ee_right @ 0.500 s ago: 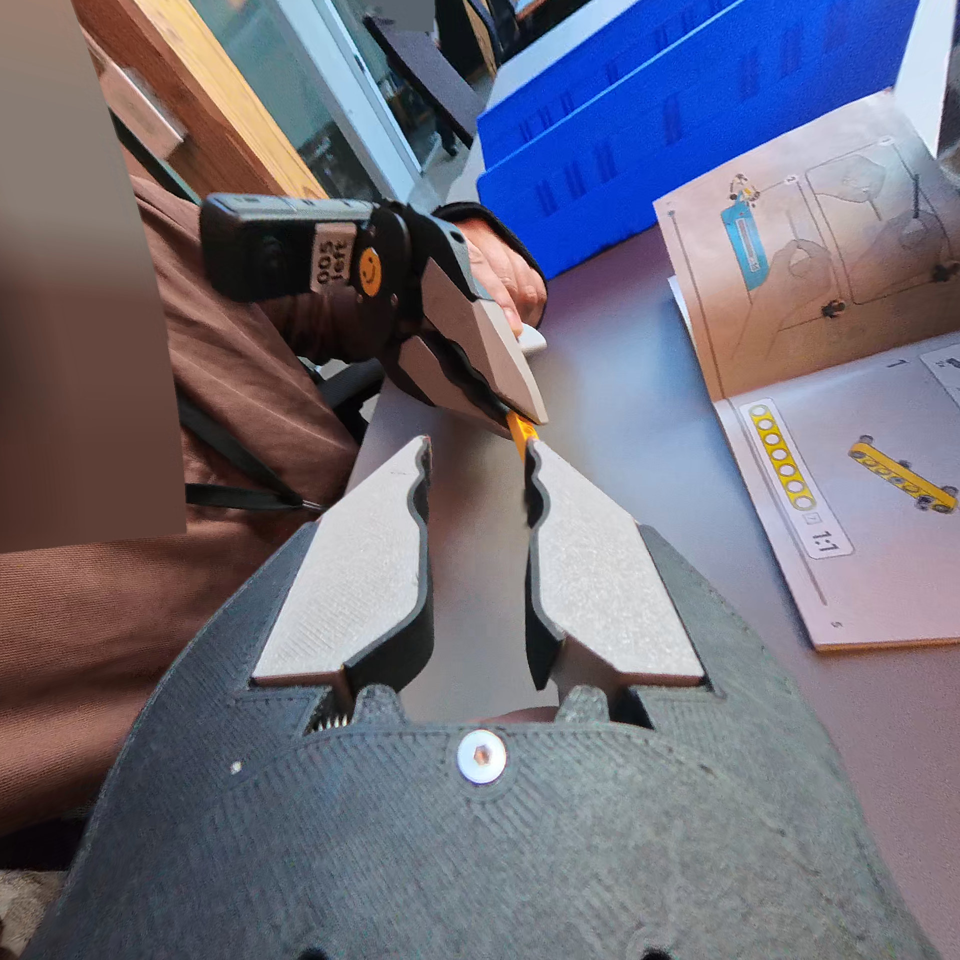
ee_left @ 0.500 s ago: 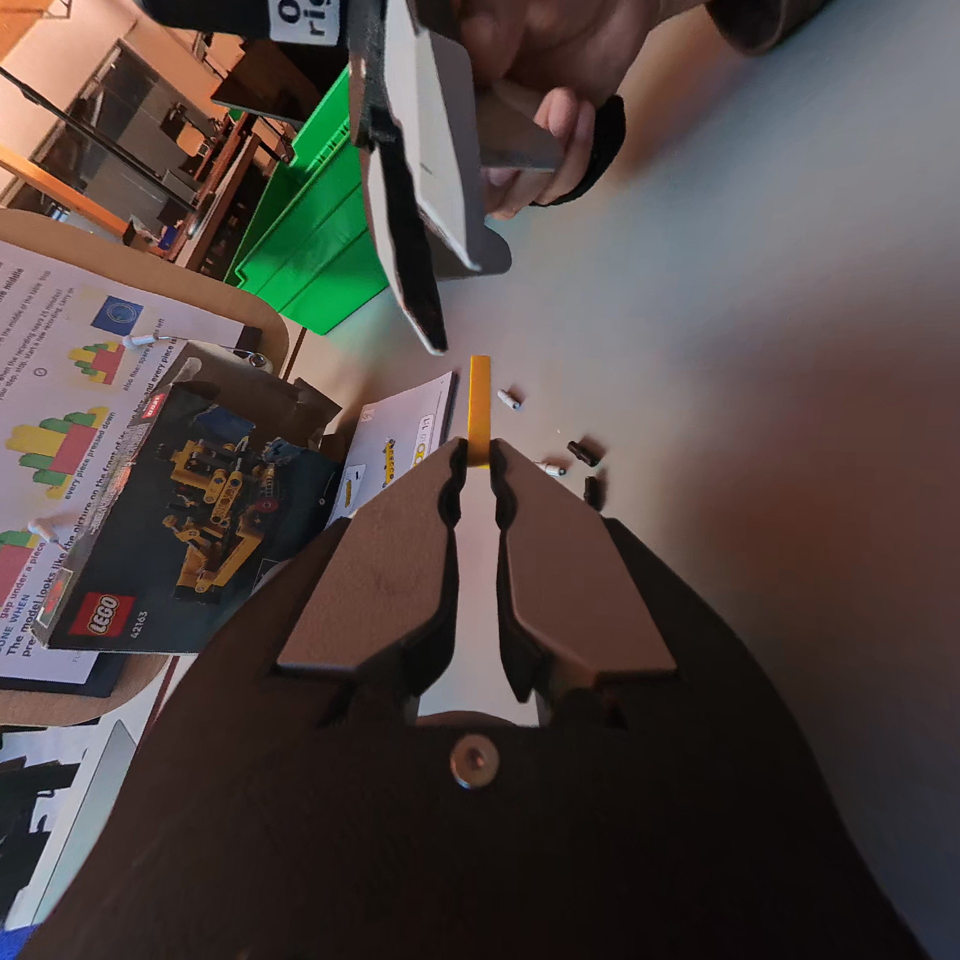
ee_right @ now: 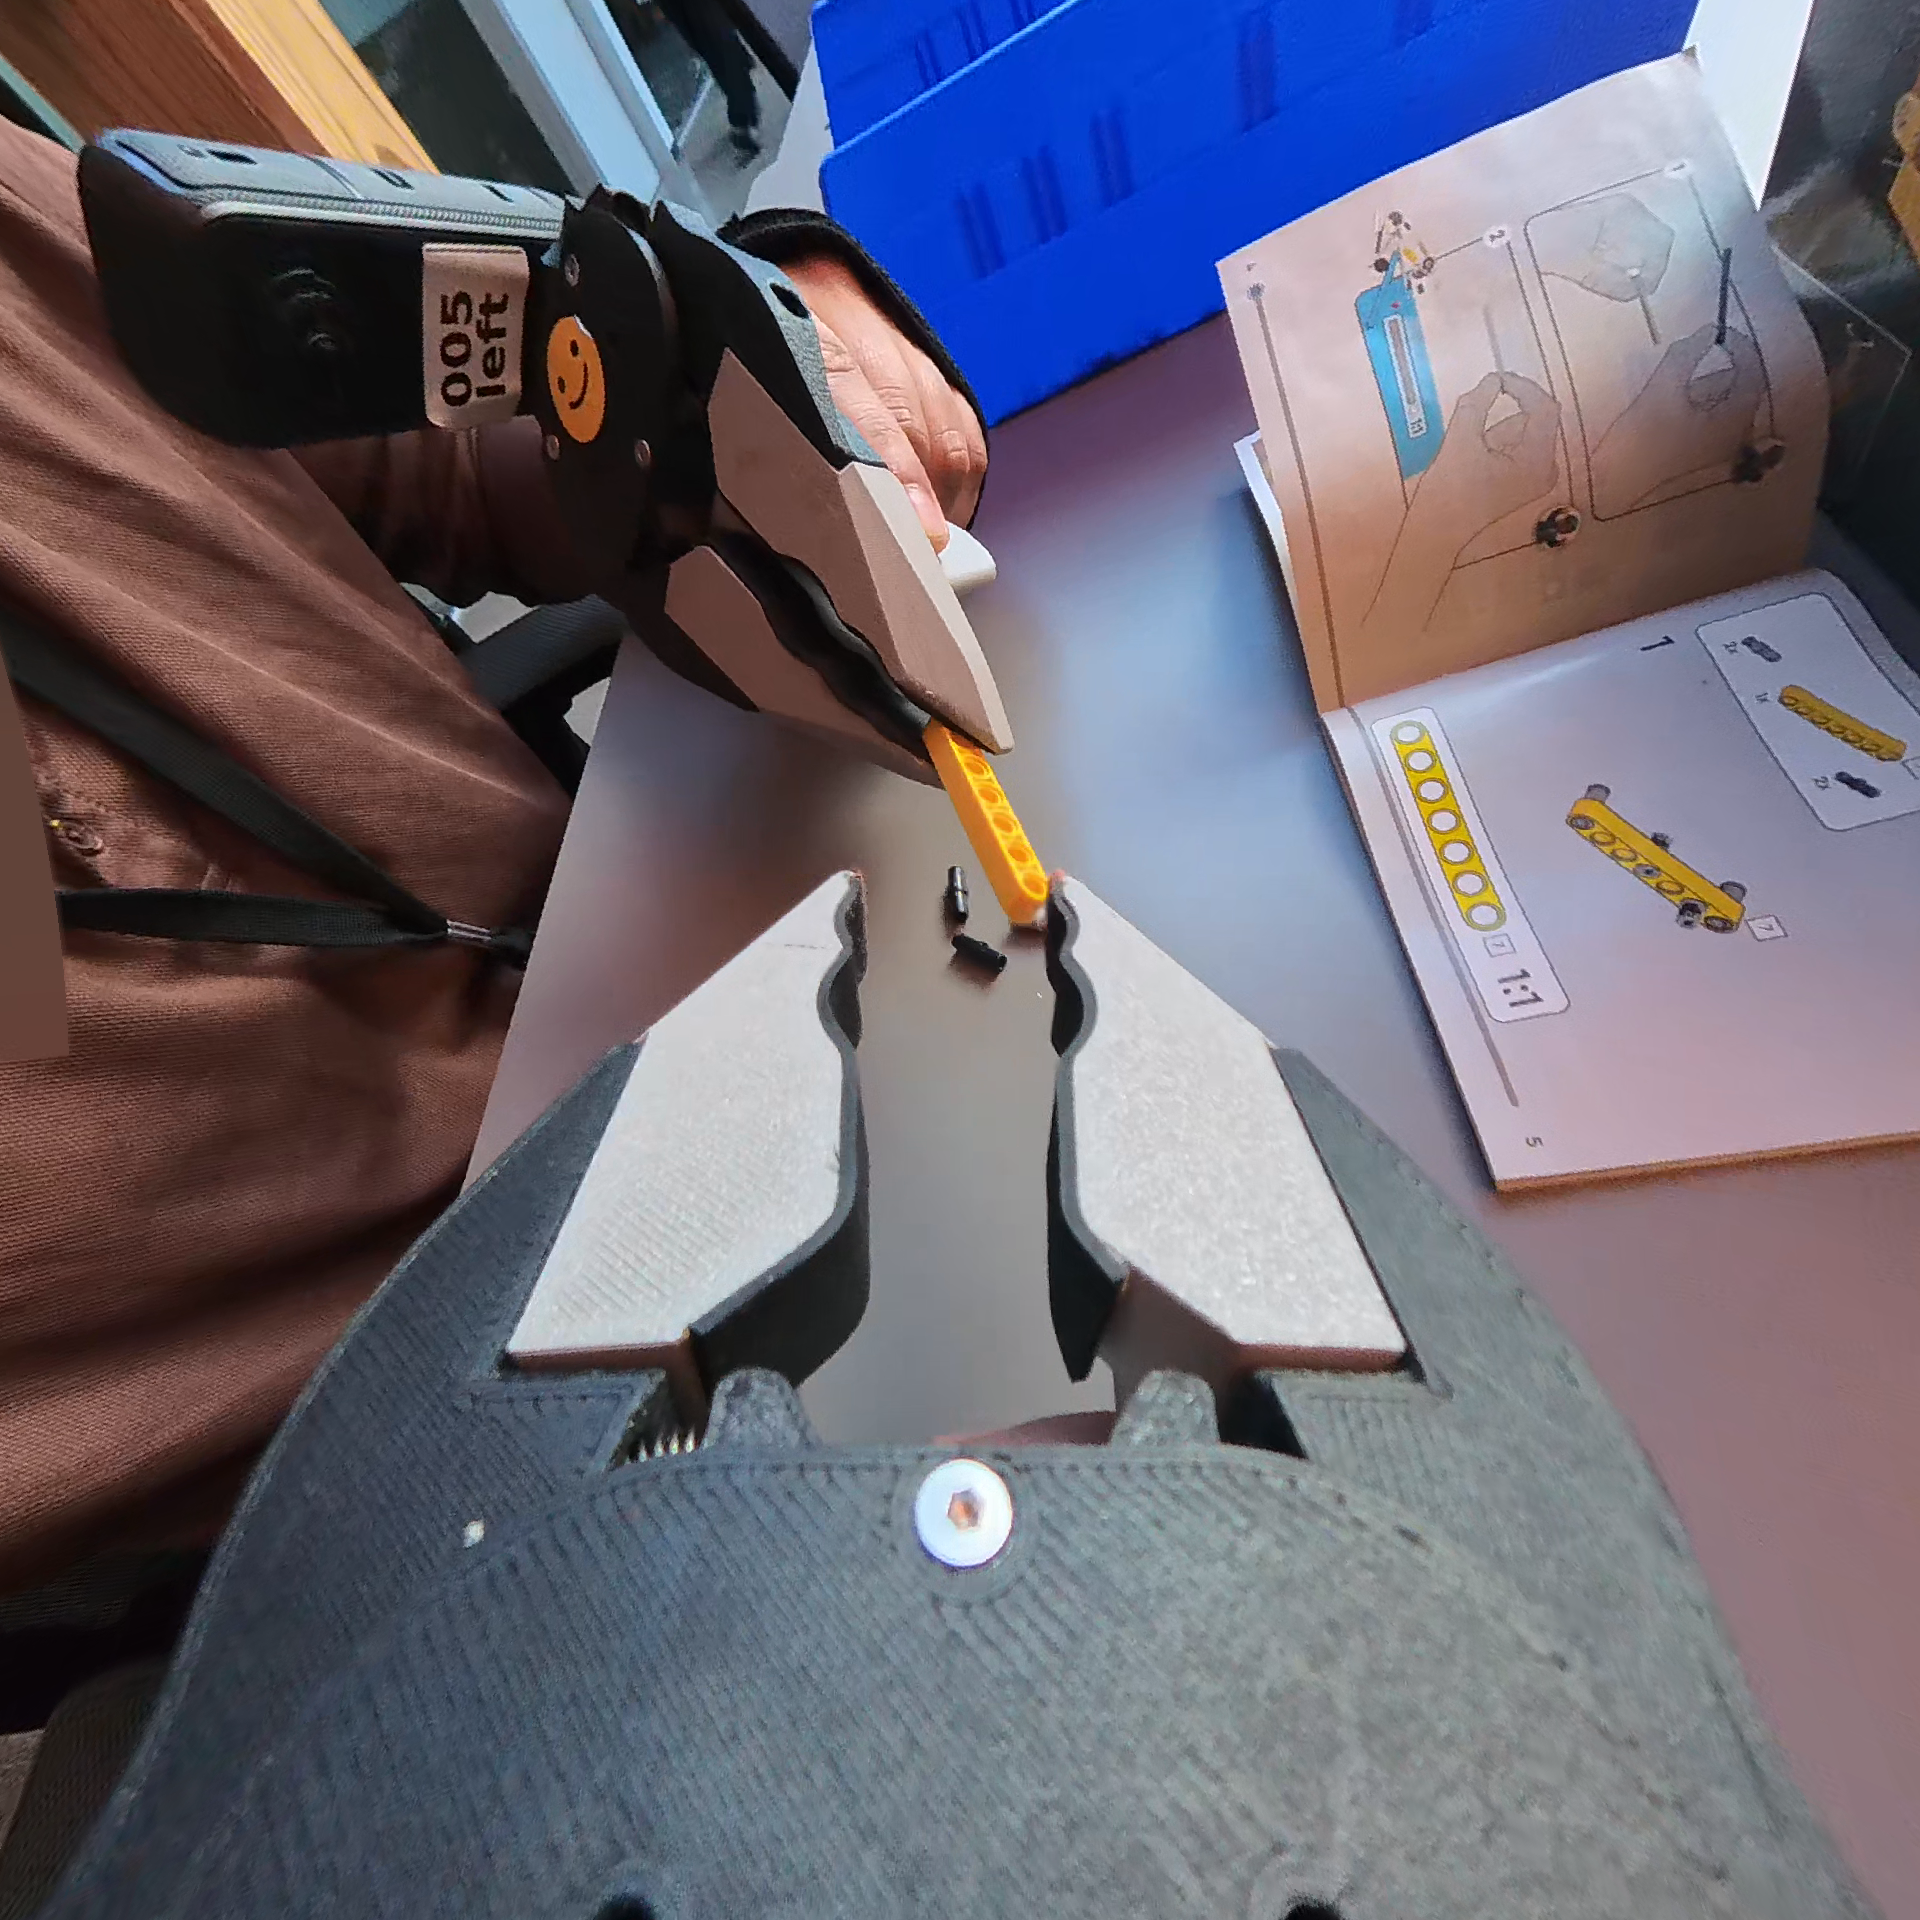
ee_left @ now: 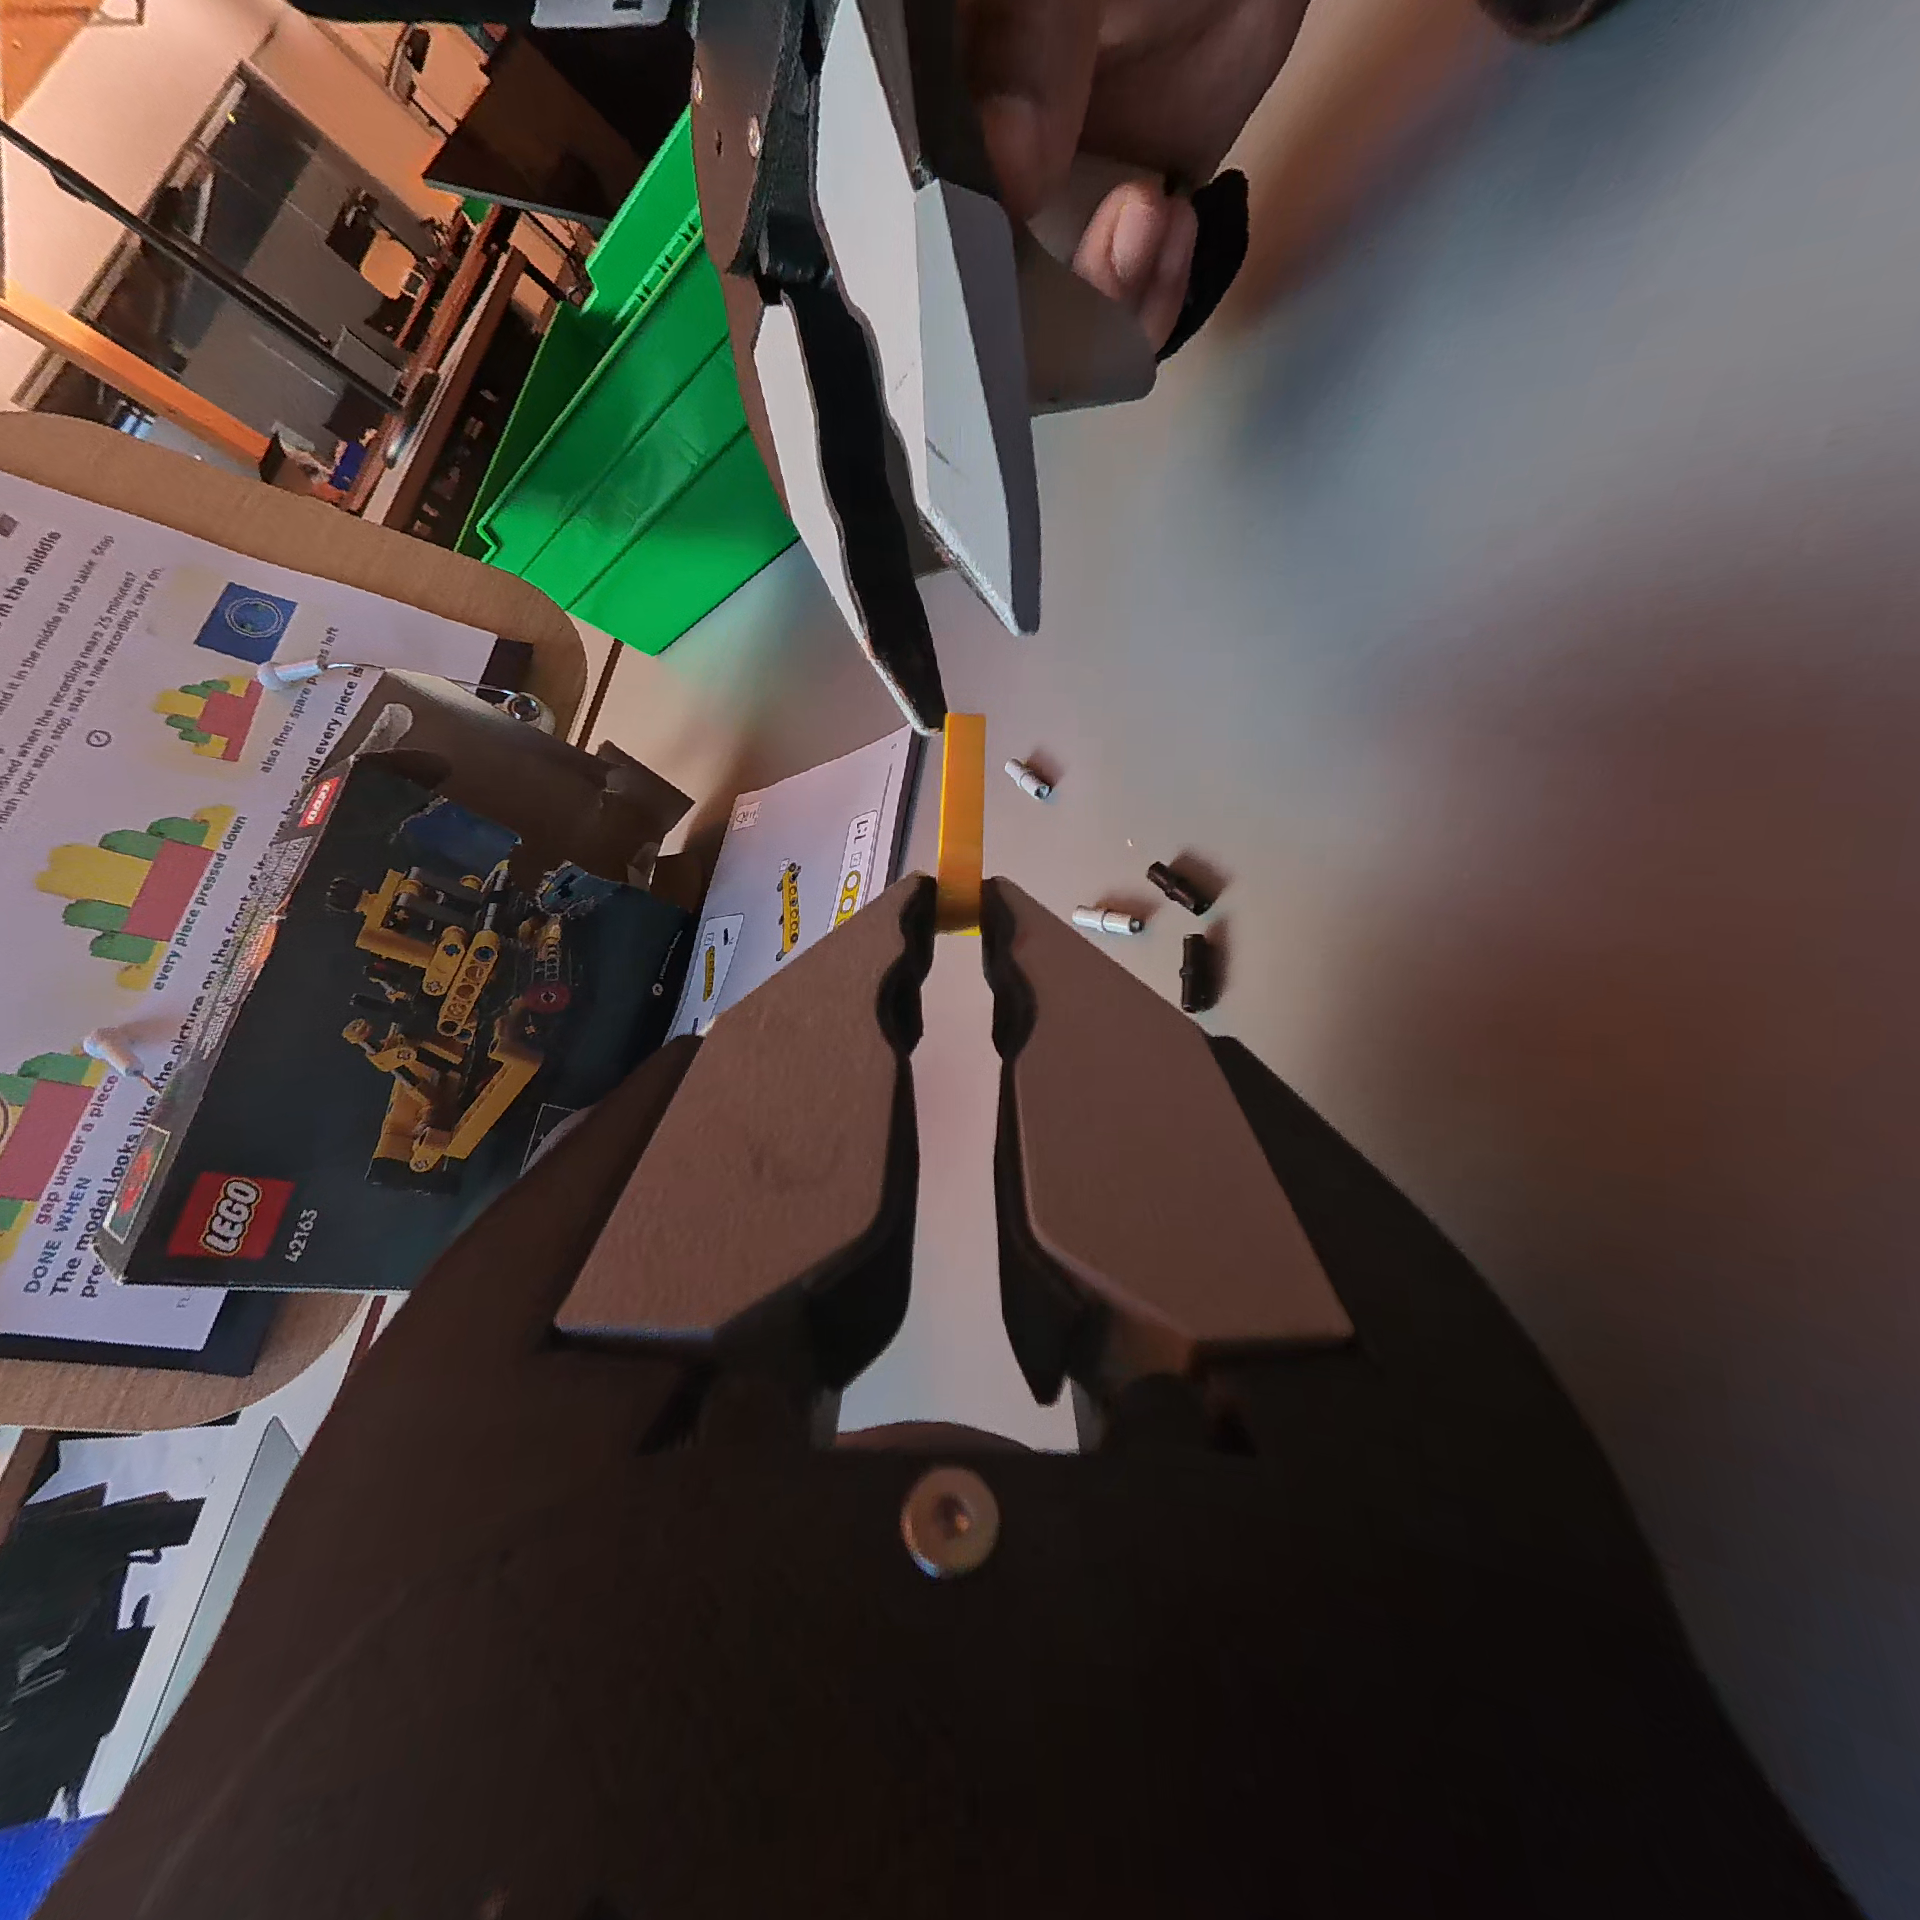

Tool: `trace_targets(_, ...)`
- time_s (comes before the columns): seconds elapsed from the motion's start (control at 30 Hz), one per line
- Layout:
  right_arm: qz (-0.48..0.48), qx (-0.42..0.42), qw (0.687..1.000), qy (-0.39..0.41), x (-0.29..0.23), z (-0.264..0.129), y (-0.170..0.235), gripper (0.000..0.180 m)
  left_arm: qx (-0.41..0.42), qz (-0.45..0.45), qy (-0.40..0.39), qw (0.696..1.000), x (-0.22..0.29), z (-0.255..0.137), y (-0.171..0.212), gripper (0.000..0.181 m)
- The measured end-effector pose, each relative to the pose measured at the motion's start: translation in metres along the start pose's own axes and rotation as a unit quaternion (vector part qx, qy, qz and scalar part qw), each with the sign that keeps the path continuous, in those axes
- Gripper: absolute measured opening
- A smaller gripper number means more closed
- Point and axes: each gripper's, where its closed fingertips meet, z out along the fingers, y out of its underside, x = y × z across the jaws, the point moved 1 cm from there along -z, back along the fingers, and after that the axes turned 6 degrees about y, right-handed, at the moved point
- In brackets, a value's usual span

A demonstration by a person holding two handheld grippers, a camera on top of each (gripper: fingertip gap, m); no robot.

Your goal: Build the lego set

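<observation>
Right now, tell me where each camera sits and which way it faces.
Left wrist view: on the left gripper, looking along its fingers at the yellow beam it grips, with the right gripper and hand opposite.
Right wrist view: on the open right gripper, facing the left gripper and brown sleeve.
Both show the beam, black pins and instruction booklet.

Warm, dim light is cast across the desk [ee_left: 1455, 727]; edges are bent by wide-angle distortion, and shadows stay soft.

Black pins [ee_right: 966, 923] lie between open right fingers [ee_right: 847, 935]; booklet [ee_right: 1621, 883] flanks right
</observation>
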Motion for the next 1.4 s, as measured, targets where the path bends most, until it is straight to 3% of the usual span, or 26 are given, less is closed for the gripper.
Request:
trace_targets(0.53,0.017,-0.030,0.999,0.013,0.009,0.007,0.013,0.034,-0.040,0.016,0.005,0.999,0.004,0.006,0.012,0.006)
trace_targets(0.93,0.041,-0.073,0.996,0.021,0.013,0.026,0.028,0.058,-0.094,0.052,0.004,0.994,0.007,0.013,0.028,0.006)
trace_targets(1.4,0.063,-0.062,0.996,0.020,0.015,0.032,0.022,0.069,-0.139,0.134,-0.021,0.981,0.004,0.017,0.032,0.006)
